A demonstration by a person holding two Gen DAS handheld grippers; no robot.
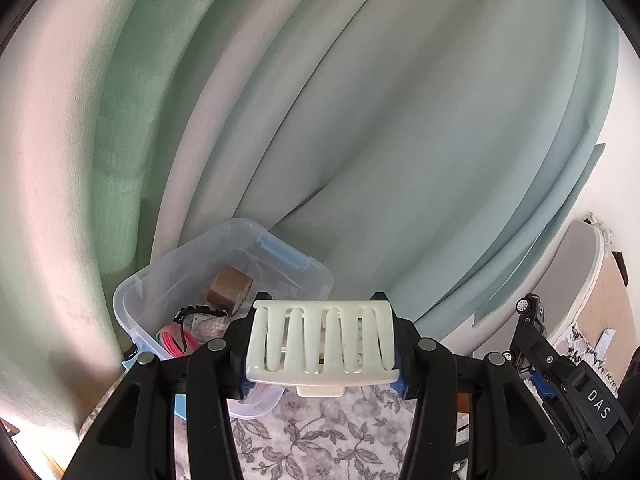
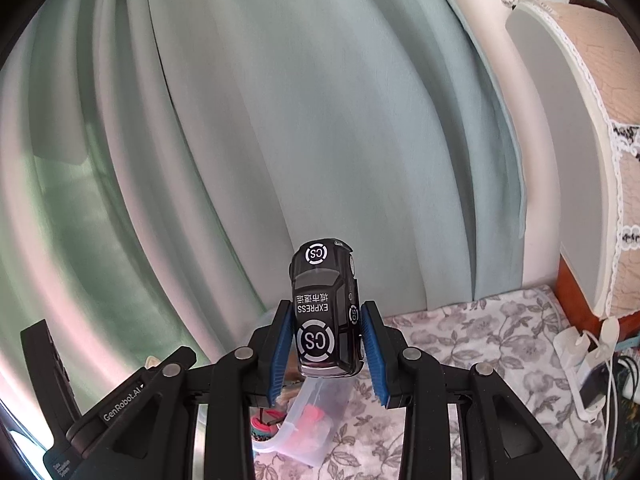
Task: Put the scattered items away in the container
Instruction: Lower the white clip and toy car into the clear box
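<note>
- The left tongs (image 1: pixel 322 344) are closed on a cream hair claw clip (image 1: pixel 320 342); it sits crosswise between the blue pads, lifted above the flowered cloth (image 1: pixel 320 436) of the table.
- The right tongs (image 2: pixel 326 344) grip a black toy car (image 2: pixel 326 312) by its sides, with its far end pointing away and up from the tongs.
- The clear plastic container (image 1: pixel 224 280) stands just ahead and to the left of the left tongs, without a lid. From the right tongs it shows low, under the car.
- Inside it I see already a roll of brown tape (image 1: pixel 230 286), some pink bands (image 1: pixel 176 340) and other small things, so I think a part of the tidying is done.
- What is left, I judge: both carried items must still go into the container.
</note>
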